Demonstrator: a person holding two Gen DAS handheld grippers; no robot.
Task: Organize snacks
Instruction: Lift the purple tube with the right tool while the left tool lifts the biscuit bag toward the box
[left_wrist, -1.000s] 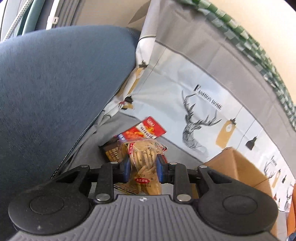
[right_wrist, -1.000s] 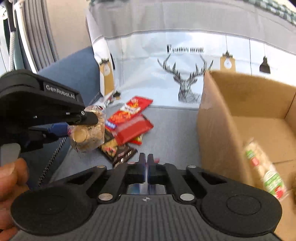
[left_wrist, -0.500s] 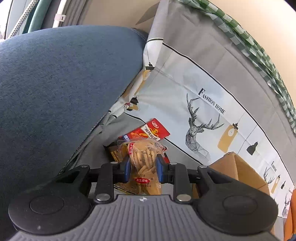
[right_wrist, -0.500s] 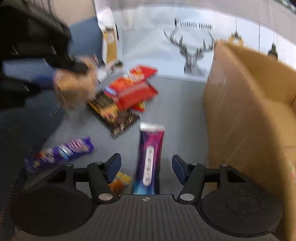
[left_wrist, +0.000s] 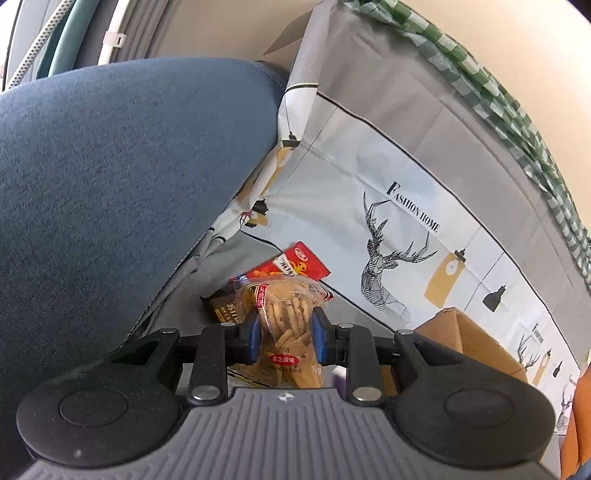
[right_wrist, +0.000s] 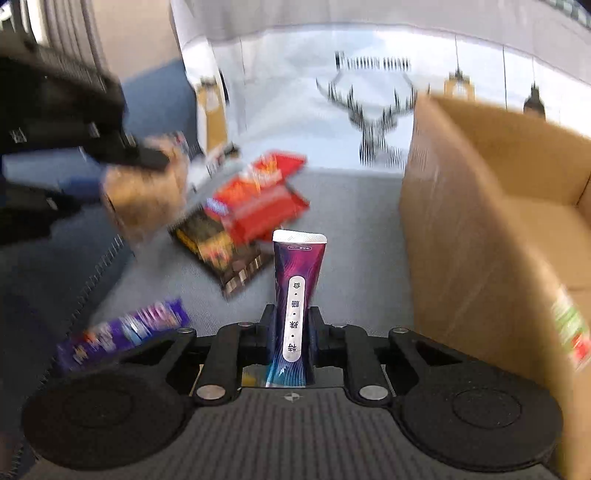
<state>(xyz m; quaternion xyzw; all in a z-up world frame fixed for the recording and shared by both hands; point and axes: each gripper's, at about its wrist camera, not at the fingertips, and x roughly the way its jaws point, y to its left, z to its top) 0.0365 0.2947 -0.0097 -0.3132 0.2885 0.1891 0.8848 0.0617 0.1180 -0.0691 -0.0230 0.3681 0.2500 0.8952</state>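
Note:
My left gripper (left_wrist: 286, 325) is shut on a clear bag of biscuit sticks (left_wrist: 284, 299), held above the pile. In the right wrist view that bag (right_wrist: 147, 192) shows blurred at the left. My right gripper (right_wrist: 291, 317) has a tall purple snack pack (right_wrist: 299, 266) between its jaws. The jaws are closing and the pads press its sides. Loose on the grey cloth lie red packs (right_wrist: 258, 199), a dark brown pack (right_wrist: 221, 251) and a purple-blue bar (right_wrist: 125, 332).
An open cardboard box (right_wrist: 480, 221) stands at the right, with a green-labelled packet (right_wrist: 569, 328) inside. A blue cushion (left_wrist: 110, 184) rises on the left. A deer-printed cloth (left_wrist: 388, 221) hangs behind the pile.
The right gripper, shut and empty a second ago, opened around the purple pack and has closed on it. The left gripper keeps the biscuit bag almost still.

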